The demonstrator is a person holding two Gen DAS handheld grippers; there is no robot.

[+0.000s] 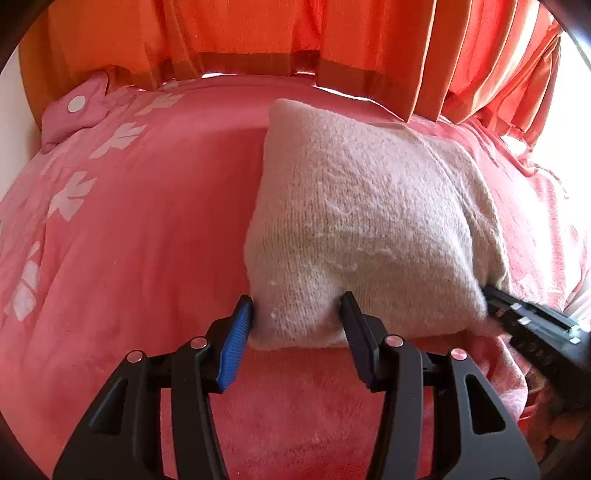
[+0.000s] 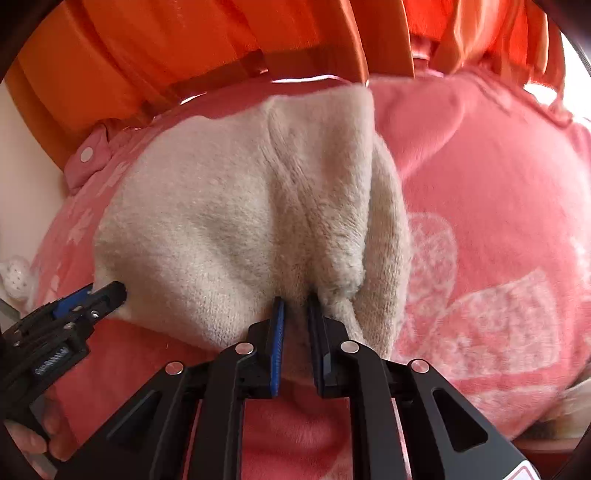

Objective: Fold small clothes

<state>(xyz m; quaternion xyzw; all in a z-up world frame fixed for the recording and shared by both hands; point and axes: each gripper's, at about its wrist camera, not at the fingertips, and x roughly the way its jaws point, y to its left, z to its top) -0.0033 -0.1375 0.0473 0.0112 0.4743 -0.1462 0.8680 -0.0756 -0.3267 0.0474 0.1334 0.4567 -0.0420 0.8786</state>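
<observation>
Pinching the near edge of the knit (image 1: 369, 221) at two spots, both claws are set to carry a fold away from the person. It is a cream woolly piece, already doubled into a thick pad, lying on a pink blanket (image 1: 140, 229) with white leaf prints, below orange curtains (image 1: 258, 33).

The left claw (image 1: 297, 306) stands half spread, its fingers (image 1: 236, 332) bracketing the knit's near left corner; the pads touch the wool at both sides, so I read it as a hold across a wide bunch. The right claw (image 2: 295, 310) is nearly pressed together on a gathered ridge at the near right corner (the puckers running into it show the bite).

To do this step well, I judge both corners should rise together and travel level, so the edge stays taut between them and lands square on the far edge. The wider left hold looks the weaker one; a firmer squeeze before lifting would guard against slipping. Keep the lift low, or the doubled layers beneath may drag and open.
</observation>
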